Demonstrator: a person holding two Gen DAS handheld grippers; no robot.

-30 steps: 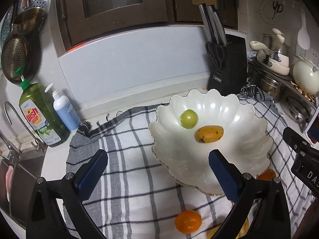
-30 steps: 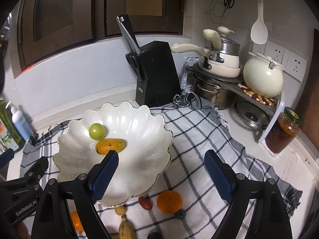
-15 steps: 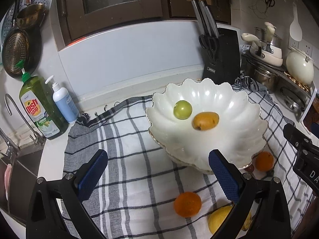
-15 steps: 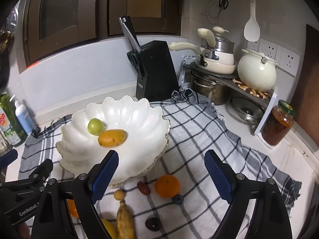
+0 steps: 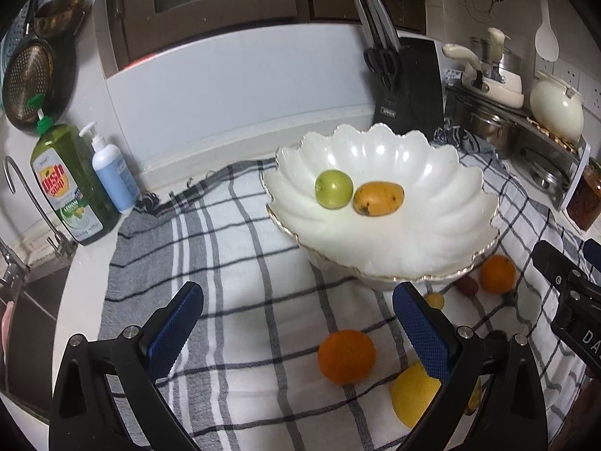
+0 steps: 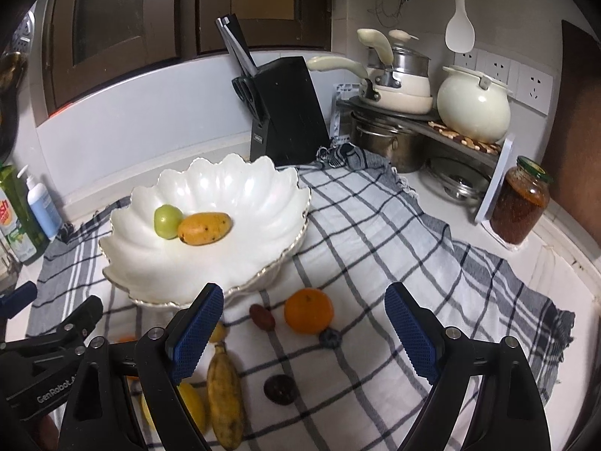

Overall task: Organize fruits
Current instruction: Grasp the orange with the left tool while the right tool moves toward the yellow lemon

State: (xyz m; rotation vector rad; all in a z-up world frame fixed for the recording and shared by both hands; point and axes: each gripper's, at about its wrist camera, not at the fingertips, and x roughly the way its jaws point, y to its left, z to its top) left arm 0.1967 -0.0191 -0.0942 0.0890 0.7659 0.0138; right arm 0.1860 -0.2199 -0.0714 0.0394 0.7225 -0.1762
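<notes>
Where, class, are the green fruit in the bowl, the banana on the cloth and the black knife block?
green fruit (image 6: 168, 221), right wrist view, middle of its skin
banana (image 6: 224, 391), right wrist view, middle of its length
knife block (image 6: 291, 111), right wrist view, front face

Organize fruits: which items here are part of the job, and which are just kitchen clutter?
Job: scalloped white bowl, green fruit, mango, orange, banana, lemon.
Clutter: knife block, dish soap bottle, sauce jar, checked cloth.
</notes>
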